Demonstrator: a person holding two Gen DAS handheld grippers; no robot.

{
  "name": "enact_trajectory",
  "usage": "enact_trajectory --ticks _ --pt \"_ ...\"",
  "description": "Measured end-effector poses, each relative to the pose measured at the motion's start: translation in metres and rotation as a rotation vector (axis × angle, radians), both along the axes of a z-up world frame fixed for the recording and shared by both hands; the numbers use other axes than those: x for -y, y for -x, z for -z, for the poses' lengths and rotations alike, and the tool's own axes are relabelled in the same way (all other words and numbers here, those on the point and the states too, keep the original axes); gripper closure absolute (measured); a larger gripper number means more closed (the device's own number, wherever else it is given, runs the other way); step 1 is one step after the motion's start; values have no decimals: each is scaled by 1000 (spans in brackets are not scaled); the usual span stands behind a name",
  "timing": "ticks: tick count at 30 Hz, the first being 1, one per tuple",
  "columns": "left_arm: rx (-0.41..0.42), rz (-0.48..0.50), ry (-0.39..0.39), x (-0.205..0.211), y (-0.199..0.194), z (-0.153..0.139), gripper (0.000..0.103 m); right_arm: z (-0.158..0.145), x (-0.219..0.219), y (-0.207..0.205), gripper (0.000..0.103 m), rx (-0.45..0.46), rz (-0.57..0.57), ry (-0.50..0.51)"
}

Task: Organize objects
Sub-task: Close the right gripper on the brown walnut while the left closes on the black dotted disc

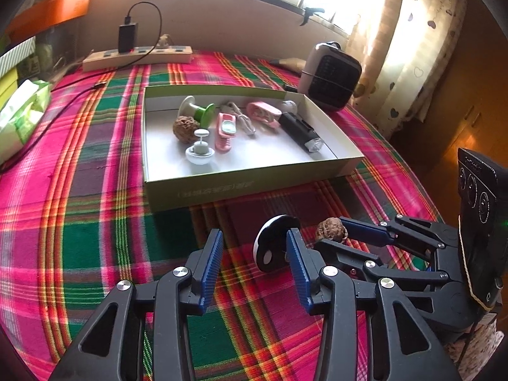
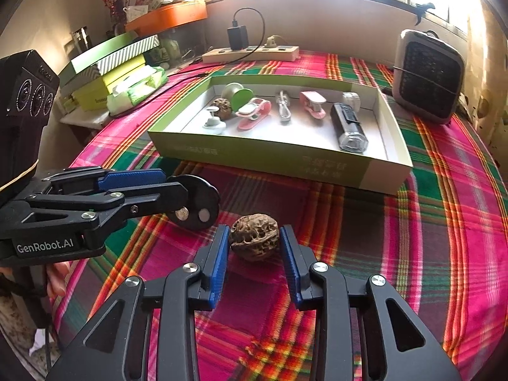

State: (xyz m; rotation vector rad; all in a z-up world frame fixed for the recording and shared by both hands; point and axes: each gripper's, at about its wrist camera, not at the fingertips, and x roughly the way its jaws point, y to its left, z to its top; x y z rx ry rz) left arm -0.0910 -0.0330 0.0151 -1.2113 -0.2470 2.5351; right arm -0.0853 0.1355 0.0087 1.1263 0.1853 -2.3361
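Gripping walnut point(image 2: 254, 240) (right gripper point(image 2: 254, 255))

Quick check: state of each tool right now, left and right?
Left tool: open, nothing gripped; black-and-white disc leans against one finger.
Right tool: shut on walnut.

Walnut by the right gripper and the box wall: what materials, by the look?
Walnut: looks like real woody shell, matte brown, deeply wrinkled and pitted. Box: likely cardboard, thin straight walls, smooth printed green outside, plain white inside. Neither can be confirmed from sight alone.
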Motion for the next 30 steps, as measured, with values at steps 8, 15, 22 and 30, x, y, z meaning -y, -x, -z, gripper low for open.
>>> enact_trajectory --ticks 8,15,22,30 --pt "17 38 14 -12 5 4 63 0 -9 1 69 -4 28 -5" --pt "28 42 30 -15 5 8 63 0 -13 1 69 -11 40 -14" --pt "18 46 38 -16 4 8 63 0 -14 -1 69 -37 57 -55" --pt "7 47 68 -18 6 9 63 1 -13 1 69 -34 51 -64"
